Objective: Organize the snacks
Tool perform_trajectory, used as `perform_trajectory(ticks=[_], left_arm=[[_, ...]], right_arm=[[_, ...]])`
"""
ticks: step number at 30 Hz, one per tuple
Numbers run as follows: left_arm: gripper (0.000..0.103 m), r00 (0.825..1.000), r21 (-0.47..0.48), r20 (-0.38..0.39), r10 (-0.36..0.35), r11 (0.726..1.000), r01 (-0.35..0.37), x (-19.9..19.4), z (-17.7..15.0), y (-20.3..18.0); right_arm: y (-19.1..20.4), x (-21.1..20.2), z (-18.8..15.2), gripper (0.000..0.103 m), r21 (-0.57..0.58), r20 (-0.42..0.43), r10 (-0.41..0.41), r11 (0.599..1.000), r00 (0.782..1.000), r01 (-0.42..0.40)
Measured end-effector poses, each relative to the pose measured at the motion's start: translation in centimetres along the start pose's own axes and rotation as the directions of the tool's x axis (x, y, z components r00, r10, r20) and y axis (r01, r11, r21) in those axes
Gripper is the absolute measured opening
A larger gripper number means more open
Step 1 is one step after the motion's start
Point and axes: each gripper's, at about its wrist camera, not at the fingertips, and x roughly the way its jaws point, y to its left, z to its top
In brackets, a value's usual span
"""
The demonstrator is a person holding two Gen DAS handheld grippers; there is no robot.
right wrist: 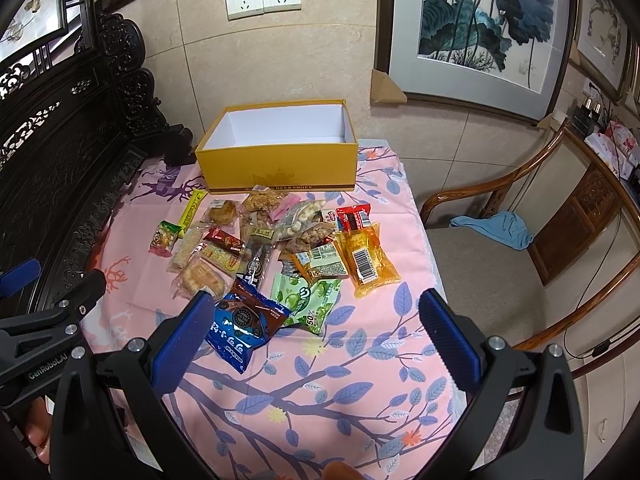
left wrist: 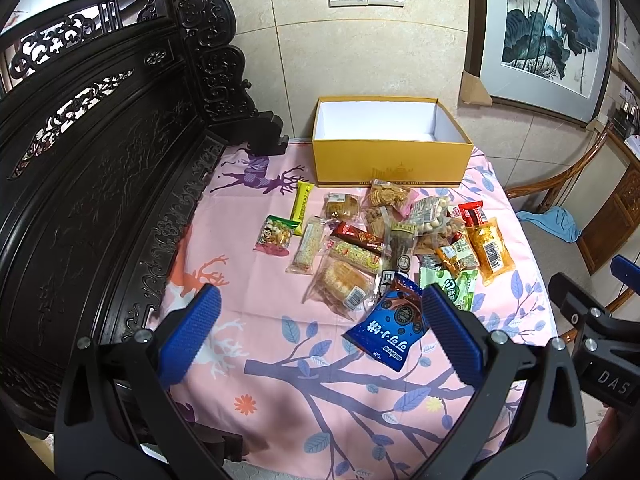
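Note:
Several wrapped snacks lie in a heap on the pink patterned cloth [left wrist: 280,380] in front of an empty yellow box [left wrist: 390,162] [right wrist: 280,160]. Nearest me is a blue cookie packet [left wrist: 390,330] [right wrist: 244,326], with a green candy bag [left wrist: 452,286] [right wrist: 310,300] and an orange packet [left wrist: 490,248] [right wrist: 366,260] to its right. My left gripper [left wrist: 320,320] hovers open above the cloth's near part, holding nothing. My right gripper [right wrist: 316,320] is open too, over the near right of the pile. The right gripper's body [left wrist: 592,320] shows at the left wrist view's right edge.
A dark carved wooden bench back [left wrist: 100,200] runs along the table's left side. A wooden chair [right wrist: 520,220] with a blue cloth [right wrist: 496,228] on its seat stands to the right. Framed paintings [right wrist: 480,28] lean against the tiled wall behind the box.

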Motion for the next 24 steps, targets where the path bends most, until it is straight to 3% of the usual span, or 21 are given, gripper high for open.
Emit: perform_trajectory(ticks=[24], left_arm=[[0.101, 1.000, 0.000, -0.005, -0.003, 1.000, 0.003, 0.68, 0.38, -0.16]], right_arm=[[0.17, 0.57, 0.17, 0.102, -0.003, -0.004, 0.004, 1.000, 1.000, -0.004]])
